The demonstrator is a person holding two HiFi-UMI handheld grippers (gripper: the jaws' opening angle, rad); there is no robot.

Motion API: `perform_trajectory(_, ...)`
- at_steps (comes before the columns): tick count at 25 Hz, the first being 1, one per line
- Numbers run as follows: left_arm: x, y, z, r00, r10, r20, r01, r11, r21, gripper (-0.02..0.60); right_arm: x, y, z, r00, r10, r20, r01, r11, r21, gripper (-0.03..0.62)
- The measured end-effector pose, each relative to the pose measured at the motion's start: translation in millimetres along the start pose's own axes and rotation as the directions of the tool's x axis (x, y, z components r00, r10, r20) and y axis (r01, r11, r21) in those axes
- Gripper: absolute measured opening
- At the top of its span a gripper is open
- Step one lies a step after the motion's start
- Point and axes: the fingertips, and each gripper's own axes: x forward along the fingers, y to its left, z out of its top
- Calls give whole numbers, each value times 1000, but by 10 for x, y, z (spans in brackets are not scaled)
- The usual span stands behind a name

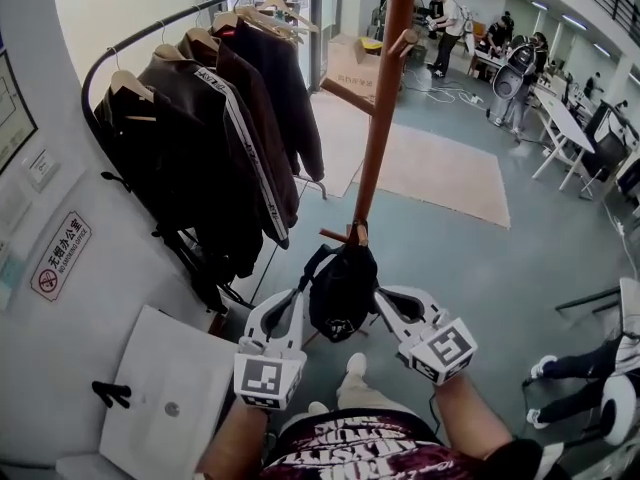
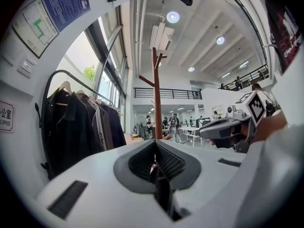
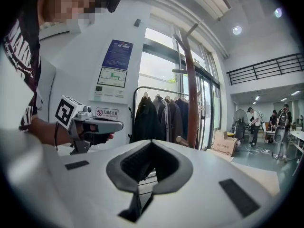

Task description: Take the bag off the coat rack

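Observation:
A black bag [image 1: 343,288] hangs from a low peg of the brown coat rack pole [image 1: 378,118]. In the head view my left gripper [image 1: 297,297] is just left of the bag and my right gripper [image 1: 383,297] just right of it, both close beside it. The jaws of each gripper stand shut, with nothing seen held. The left gripper view looks up past its shut gripper [image 2: 155,144] at the pole [image 2: 157,94] and the right gripper [image 2: 232,127]. The right gripper view shows its shut gripper [image 3: 151,143], the pole [image 3: 191,103] and the left gripper [image 3: 90,126]. Neither gripper view shows the bag.
A curved clothes rail with several dark jackets [image 1: 200,128] stands to the left of the pole. A white board [image 1: 165,388] lies at the lower left by the wall. A tan rug [image 1: 440,168], desks and people [image 1: 445,28] are farther back.

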Motion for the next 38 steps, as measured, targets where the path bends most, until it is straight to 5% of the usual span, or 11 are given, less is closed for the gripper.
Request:
perform_trajectory(27, 1373, -227, -482, 990, -47, -133, 46, 999, -8, 6, 658, -960, -360, 994, 109, -23, -108, 993, 45, 9)
perform_trajectory(38, 1746, -238, -654, 988, -83, -127, 79, 996, -36, 8, 913, -1083, -564, 984, 166, -63, -162, 985, 65, 78)
